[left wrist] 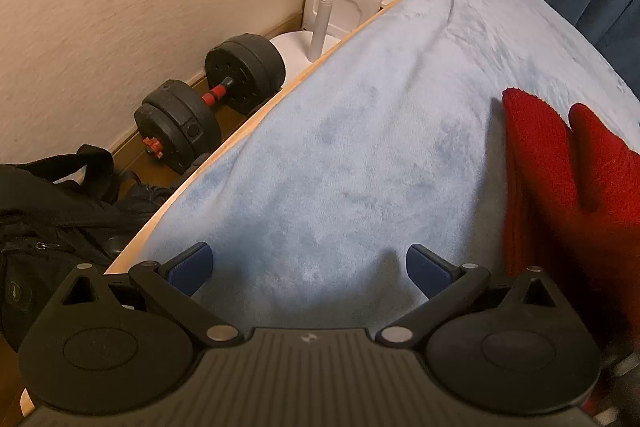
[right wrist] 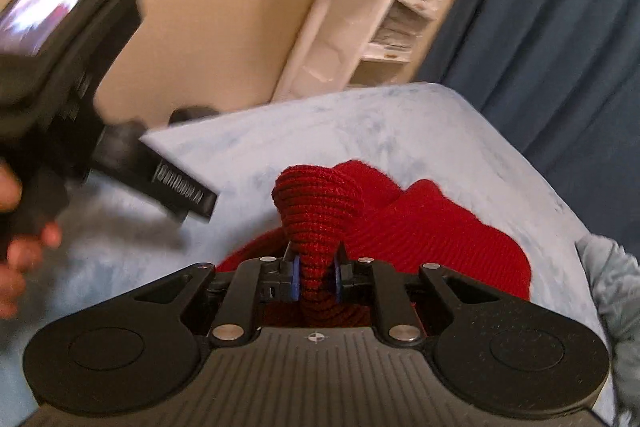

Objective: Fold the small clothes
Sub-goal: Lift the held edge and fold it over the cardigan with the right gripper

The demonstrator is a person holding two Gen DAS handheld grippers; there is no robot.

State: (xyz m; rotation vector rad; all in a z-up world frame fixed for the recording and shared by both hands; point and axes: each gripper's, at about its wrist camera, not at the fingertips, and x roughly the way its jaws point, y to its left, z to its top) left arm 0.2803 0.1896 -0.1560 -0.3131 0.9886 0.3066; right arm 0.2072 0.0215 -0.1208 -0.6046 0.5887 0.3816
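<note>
A red knitted garment (right wrist: 420,227) lies on the light blue blanket (right wrist: 360,131). My right gripper (right wrist: 318,277) is shut on a bunched ribbed fold of it, which rises between the blue pads and curls over above them. In the left wrist view the same red knit (left wrist: 560,179) lies at the right edge on the blanket (left wrist: 340,147). My left gripper (left wrist: 308,267) hangs open above bare blanket to the left of the garment, nothing between its blue pads (left wrist: 192,267). The left gripper's body (right wrist: 72,87), held by a hand (right wrist: 16,227), shows blurred in the right wrist view.
The blanket covers a surface with a wooden edge (left wrist: 224,147). On the floor beyond lie a black dumbbell (left wrist: 208,99) and a black bag (left wrist: 52,211). A white fan stand (left wrist: 324,3) and white shelving (right wrist: 384,19) stand by the wall. Blue curtains (right wrist: 560,27) hang at the right.
</note>
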